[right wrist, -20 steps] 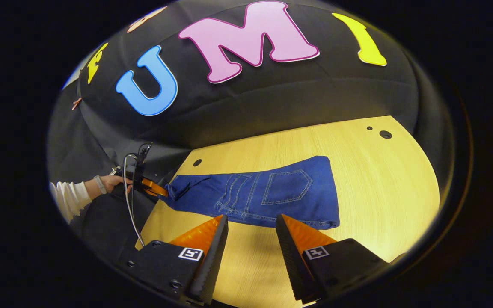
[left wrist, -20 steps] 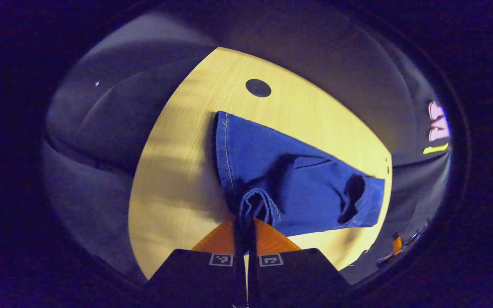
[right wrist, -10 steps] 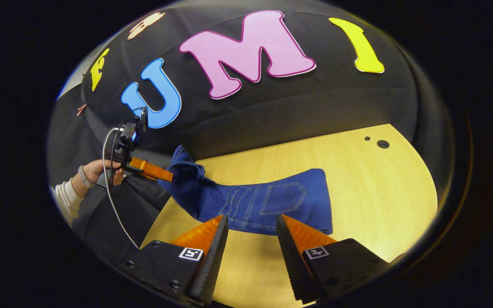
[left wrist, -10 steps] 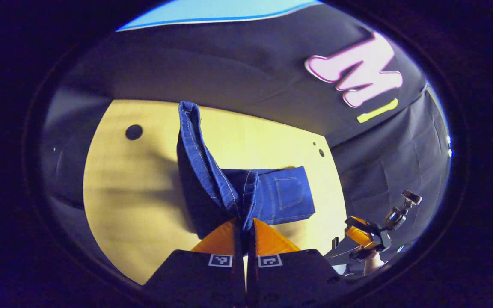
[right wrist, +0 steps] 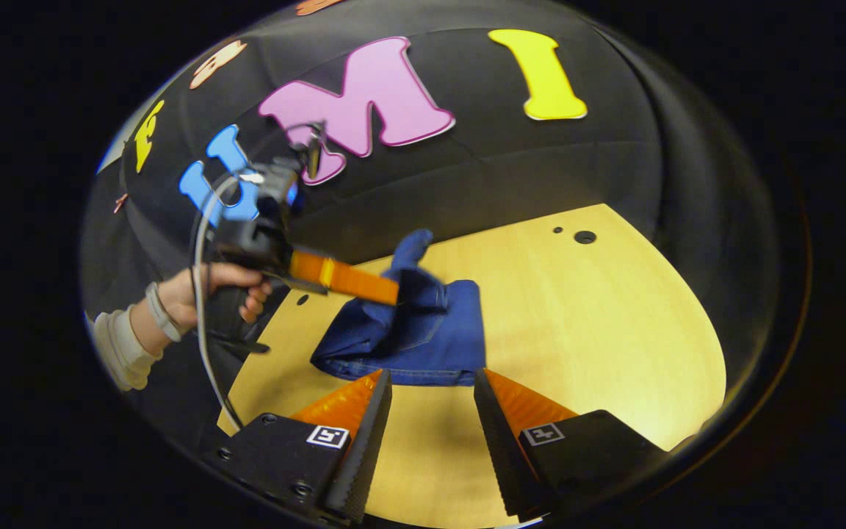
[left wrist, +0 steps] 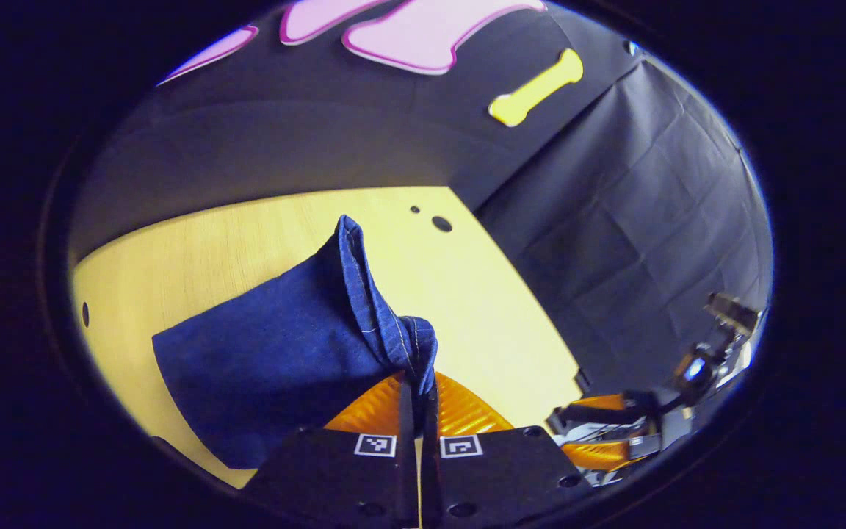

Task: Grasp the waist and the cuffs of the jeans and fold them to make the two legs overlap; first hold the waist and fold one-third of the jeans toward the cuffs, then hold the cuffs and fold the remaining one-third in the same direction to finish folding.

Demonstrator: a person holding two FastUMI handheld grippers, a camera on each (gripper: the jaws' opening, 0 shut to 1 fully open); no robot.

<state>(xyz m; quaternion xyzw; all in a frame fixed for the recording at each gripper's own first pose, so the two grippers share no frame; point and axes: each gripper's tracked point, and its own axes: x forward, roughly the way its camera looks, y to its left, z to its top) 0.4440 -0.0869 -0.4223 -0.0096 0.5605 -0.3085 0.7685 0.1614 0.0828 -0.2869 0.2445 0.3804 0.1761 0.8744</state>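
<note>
On the table [right wrist: 614, 330], we carry the cuffs [left wrist: 401, 345] pinched in the left gripper [left wrist: 417, 393] low across the jeans [right wrist: 423, 345], squaring edges before release, right gripper [right wrist: 430, 397] open.

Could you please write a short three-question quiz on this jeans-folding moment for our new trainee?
1. True or false: the left gripper is shut on the jeans.
2. Multiple choice: the right gripper is A) open above the table, B) pinching denim, C) pressing on a pocket.
3. Fill in: the held end of the jeans is ____ off the table.

Key: 1 true; 2 A; 3 lifted.
</note>
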